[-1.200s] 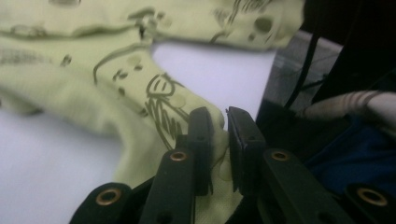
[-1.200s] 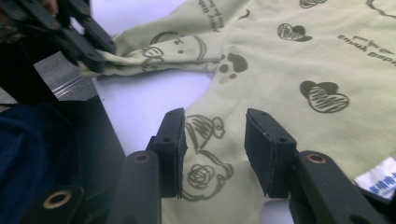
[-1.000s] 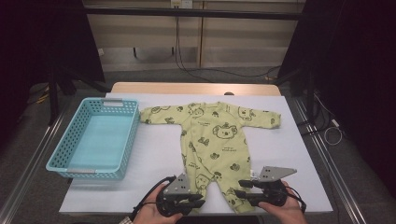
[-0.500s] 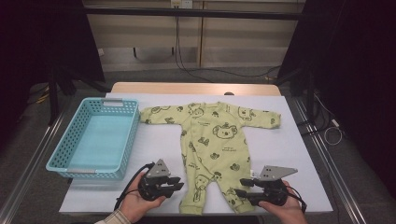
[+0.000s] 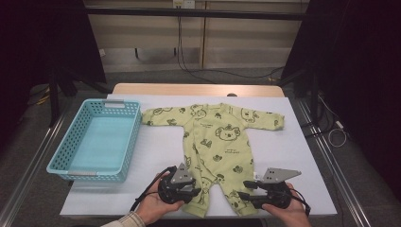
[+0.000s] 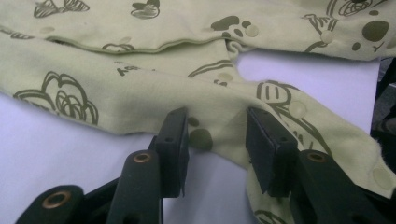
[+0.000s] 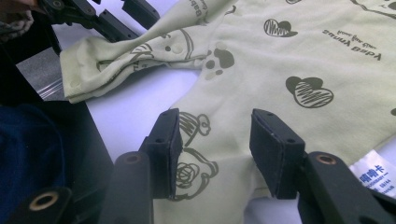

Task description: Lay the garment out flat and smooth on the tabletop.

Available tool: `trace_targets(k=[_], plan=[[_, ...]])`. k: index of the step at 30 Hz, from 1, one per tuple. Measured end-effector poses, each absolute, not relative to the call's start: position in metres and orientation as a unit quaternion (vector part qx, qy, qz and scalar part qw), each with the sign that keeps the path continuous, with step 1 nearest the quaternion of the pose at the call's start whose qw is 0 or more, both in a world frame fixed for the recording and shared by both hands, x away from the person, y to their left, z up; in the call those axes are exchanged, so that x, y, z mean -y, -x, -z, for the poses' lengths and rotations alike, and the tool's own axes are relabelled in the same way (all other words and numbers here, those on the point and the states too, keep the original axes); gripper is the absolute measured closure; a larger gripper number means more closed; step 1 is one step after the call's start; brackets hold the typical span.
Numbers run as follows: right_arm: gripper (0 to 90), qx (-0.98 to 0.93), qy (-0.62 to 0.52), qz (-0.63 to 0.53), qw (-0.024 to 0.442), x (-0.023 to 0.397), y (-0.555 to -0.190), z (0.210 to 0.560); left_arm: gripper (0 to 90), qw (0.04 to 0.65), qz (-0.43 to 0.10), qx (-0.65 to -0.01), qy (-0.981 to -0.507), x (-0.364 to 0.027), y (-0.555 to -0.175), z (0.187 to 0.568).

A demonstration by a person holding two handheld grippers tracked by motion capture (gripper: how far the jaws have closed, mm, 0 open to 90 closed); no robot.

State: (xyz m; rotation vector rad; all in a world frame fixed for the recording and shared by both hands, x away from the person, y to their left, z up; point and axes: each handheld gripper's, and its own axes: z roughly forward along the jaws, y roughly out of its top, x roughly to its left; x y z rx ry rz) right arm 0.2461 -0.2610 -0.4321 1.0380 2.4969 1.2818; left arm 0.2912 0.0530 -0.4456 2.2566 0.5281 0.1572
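the green romper (image 5: 217,142) lies spread mid-table, legs toward the near edge. left gripper (image 6: 217,135), jaws just opening, and right gripper (image 7: 215,140) stand apart over the legs; the hands are cut off.

bare white table (image 5: 302,161) right of romper (image 5: 217,142), basket (image 5: 94,142) blocking left

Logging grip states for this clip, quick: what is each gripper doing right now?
Left gripper: open, jaws just widened, astride a leg of the green baby romper, not pinching it.
Right gripper: open over the romper's other leg, holding nothing.
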Motion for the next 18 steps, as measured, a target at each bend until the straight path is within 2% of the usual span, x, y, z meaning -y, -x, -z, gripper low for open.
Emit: trace_targets(k=[2, 7, 14, 18], plan=[[53.0, -0.832, -0.348, -0.426, 0.074, 0.261, -0.246, 0.432, 59.5, 0.396, -0.072, -0.205, -0.892, -0.050, -0.289, 0.447], [52.8, -0.832, -0.347, -0.426, 0.074, 0.261, -0.246, 0.432, 67.8, 0.380, -0.069, -0.176, -0.905, -0.049, -0.293, 0.447], [52.6, -0.833, -0.347, -0.425, 0.075, 0.261, -0.246, 0.433, 84.6, 0.396, -0.056, -0.198, -0.895, -0.051, -0.300, 0.450], [52.6, -0.832, -0.347, -0.425, 0.078, 0.261, -0.246, 0.433, 87.9, 0.383, -0.058, -0.202, -0.900, -0.053, -0.301, 0.447]])
